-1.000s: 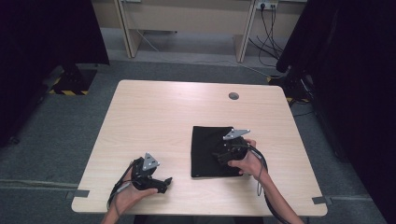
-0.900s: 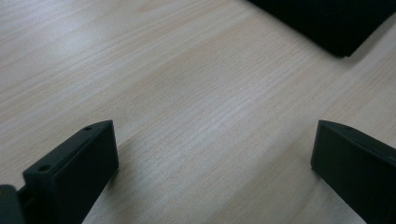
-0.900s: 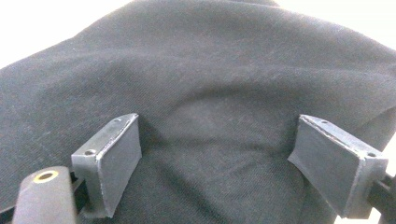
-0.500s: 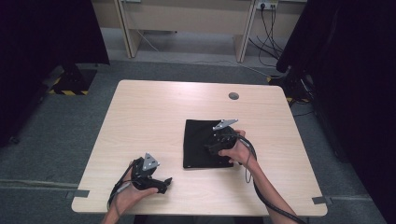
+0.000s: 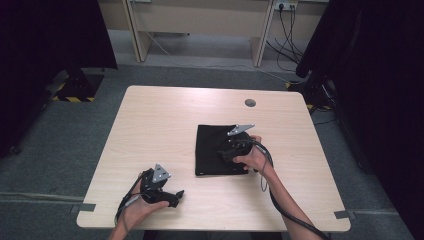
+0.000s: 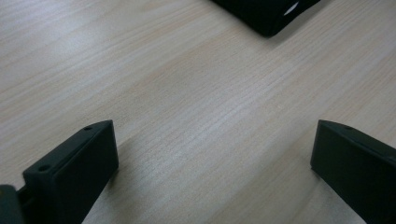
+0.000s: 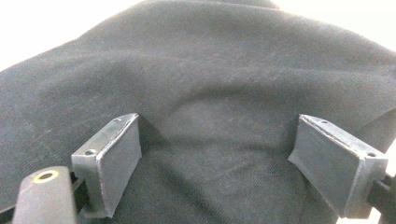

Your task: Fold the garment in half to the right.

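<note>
A folded black cloth (image 5: pixel 212 147) lies flat on the wooden table (image 5: pixel 165 120), right of centre. My right gripper (image 5: pixel 226 152) rests on the cloth's right half, jaws open and pressed down on the fabric (image 7: pixel 219 93), which bunches slightly between them. My left gripper (image 5: pixel 175 195) sits near the table's front edge, left of the cloth, open over bare wood (image 6: pixel 205 116). A corner of the cloth (image 6: pixel 266 14) with a white tag shows beyond it.
A round grey cable port (image 5: pixel 250 103) is set into the table's far right part. A light wooden desk frame (image 5: pixel 200 20) and cables stand on the grey floor behind. Dark curtains hang at both sides.
My right gripper has pushed the cloth toward the table's far left; the cloth now lies further left and farther away. The left gripper has stayed put.
</note>
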Demonstrator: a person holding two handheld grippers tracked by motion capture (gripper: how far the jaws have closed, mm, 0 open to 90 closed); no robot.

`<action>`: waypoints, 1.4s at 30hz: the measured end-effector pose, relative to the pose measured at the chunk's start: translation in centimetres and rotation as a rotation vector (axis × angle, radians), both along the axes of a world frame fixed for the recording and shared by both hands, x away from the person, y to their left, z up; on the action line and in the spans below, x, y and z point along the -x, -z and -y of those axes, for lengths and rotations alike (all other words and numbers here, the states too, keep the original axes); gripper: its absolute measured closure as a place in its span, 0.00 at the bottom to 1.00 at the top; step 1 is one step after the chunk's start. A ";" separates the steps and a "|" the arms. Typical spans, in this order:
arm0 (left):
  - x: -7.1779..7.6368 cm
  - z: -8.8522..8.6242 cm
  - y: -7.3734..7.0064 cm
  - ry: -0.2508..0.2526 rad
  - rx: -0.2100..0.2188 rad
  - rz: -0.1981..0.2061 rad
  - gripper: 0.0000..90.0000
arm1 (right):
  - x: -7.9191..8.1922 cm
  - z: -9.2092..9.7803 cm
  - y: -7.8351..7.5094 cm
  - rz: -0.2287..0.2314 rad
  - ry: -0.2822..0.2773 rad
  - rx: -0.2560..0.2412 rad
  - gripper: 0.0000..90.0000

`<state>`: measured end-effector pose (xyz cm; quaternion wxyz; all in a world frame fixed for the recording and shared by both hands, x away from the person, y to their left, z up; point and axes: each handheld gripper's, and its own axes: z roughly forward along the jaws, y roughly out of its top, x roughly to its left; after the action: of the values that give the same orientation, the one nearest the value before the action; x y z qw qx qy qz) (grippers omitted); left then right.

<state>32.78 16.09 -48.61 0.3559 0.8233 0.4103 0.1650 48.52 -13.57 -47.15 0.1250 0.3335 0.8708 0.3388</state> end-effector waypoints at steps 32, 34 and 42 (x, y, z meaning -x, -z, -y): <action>0.0 0.0 0.0 -0.002 -0.002 0.000 0.00 | 3.9 3.7 -1.9 0.028 0.029 -0.164 0.18; 0.0 0.0 0.0 -0.002 -0.002 0.000 0.00 | 4.2 3.9 -1.9 0.031 0.030 -0.169 0.18; 0.0 0.0 0.0 -0.002 -0.002 0.000 0.00 | 5.8 4.2 -2.4 0.045 0.035 -0.175 0.18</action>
<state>32.78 16.09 -48.60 0.3549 0.8231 0.4110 0.1659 42.73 -17.81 -44.74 0.1209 0.3504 0.8289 0.4190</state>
